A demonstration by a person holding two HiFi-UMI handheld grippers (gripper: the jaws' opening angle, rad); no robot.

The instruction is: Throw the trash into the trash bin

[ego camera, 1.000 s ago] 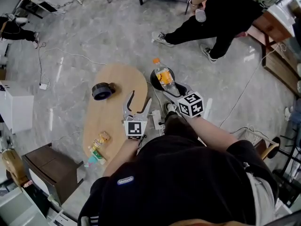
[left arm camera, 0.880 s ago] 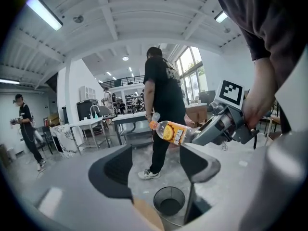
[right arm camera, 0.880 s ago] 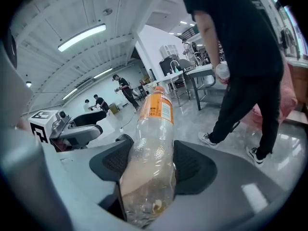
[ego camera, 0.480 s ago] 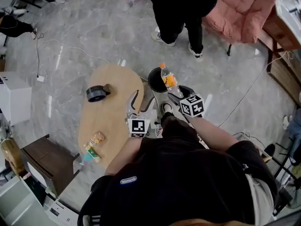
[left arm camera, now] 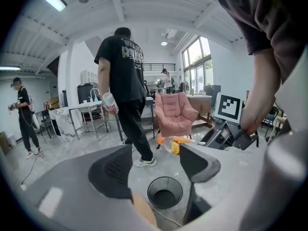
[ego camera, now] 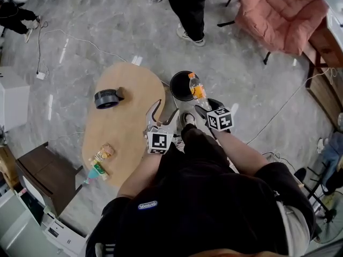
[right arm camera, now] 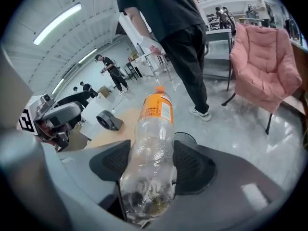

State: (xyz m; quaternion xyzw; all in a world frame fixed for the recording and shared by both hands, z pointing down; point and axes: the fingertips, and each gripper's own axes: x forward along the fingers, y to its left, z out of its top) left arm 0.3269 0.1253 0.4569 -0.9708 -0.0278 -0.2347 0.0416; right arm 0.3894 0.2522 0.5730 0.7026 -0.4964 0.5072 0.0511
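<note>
A clear plastic bottle point(right arm camera: 151, 148) with an orange label and cap is clamped at its base by my right gripper point(right arm camera: 151, 166). In the head view the bottle point(ego camera: 197, 90) hangs over the right rim of the black round trash bin point(ego camera: 181, 85) on the floor, cap pointing away from me. My right gripper point(ego camera: 206, 105) is just this side of the bin. My left gripper point(ego camera: 163, 111) stands open and holds nothing at the table's right edge. Between its fingers point(left arm camera: 197, 161) I see the bin point(left arm camera: 165, 193) below, with the bottle point(left arm camera: 175, 143) above and beyond it.
An oval wooden table point(ego camera: 123, 127) lies left of the bin, with a black round device point(ego camera: 107, 97) and a snack wrapper with a small bottle point(ego camera: 99, 162) on it. A person point(ego camera: 187, 9) stands beyond the bin. A pink armchair point(ego camera: 278, 15) is at the far right. Cables run across the floor.
Both grippers have sunk lower. The bottle has come down over the bin's right rim, and the bin is now unhidden. The standing person has stepped farther off.
</note>
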